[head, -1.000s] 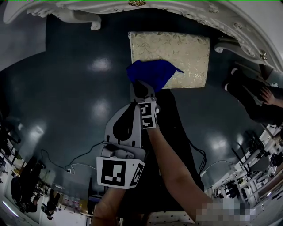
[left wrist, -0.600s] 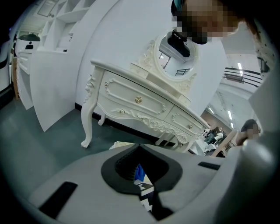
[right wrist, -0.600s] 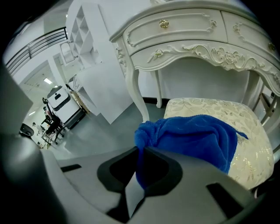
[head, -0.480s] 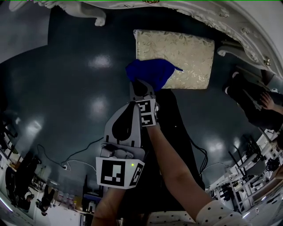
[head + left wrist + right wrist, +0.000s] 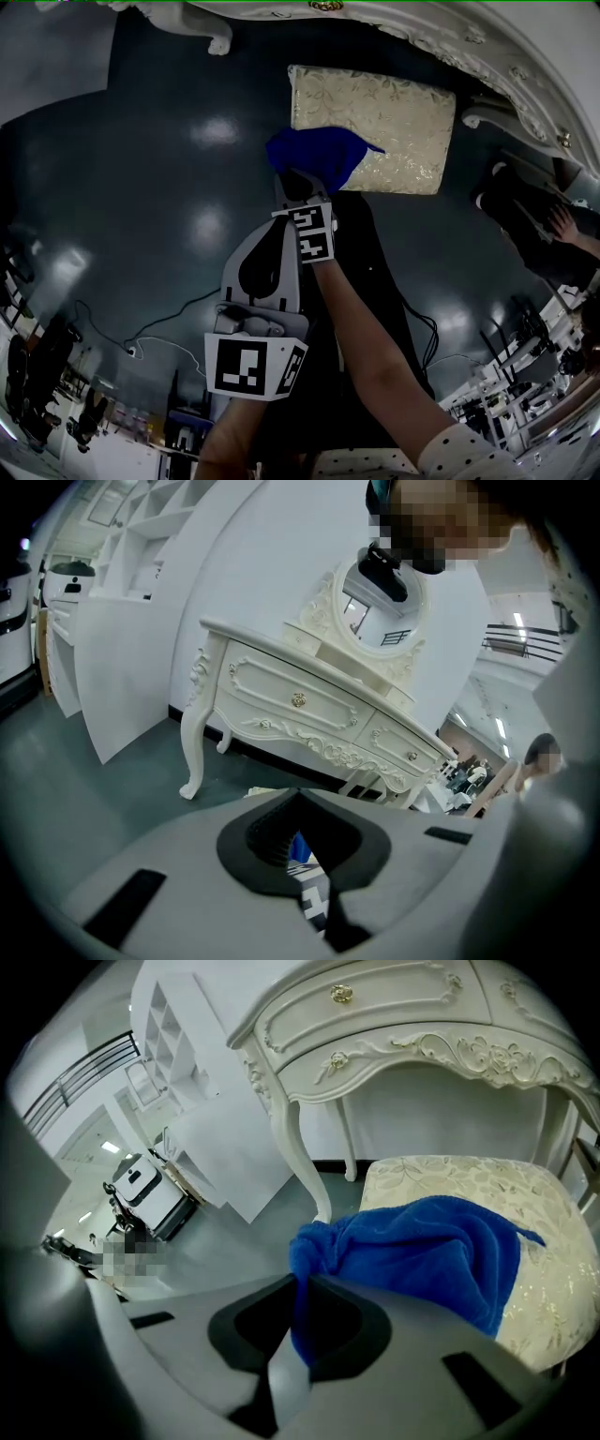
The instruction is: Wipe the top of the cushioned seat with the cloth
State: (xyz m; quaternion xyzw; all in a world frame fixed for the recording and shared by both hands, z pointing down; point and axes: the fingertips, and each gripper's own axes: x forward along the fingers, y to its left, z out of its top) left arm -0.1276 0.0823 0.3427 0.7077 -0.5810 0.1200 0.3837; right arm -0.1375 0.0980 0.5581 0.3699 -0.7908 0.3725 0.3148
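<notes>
A head view looks steeply down onto a dark, glossy floor (image 5: 159,187) where a cushioned seat (image 5: 398,112) with pale, leaf-patterned fabric sits under the edge of an ornate white dressing table (image 5: 469,42). A bright blue cloth (image 5: 319,157) lies bunched over the seat's front left corner, part on the cushion and part hanging past its edge. The right gripper (image 5: 298,183) reaches up to it from below, with its jaws pressed together on a fold of the cloth. The right gripper view confirms this: the blue cloth (image 5: 422,1251) runs down into the closed slit of the right gripper (image 5: 302,1283) and spreads over the near side of the cushioned seat (image 5: 459,1180), with a curved leg and drawers of the dressing table (image 5: 412,1016) behind. The left gripper (image 5: 283,227) hangs lower, just beside the person's right forearm (image 5: 366,347) and well short of the seat. In its own view the left gripper (image 5: 298,794) has its jaws closed with nothing between them, and it faces the dressing table (image 5: 309,705) and its oval mirror (image 5: 380,611). Compared with a second ago, the cloth overhangs the seat's left edge a little further. Both grippers sit in almost the same place in the head view, and the grip on the cloth is unchanged.
</notes>
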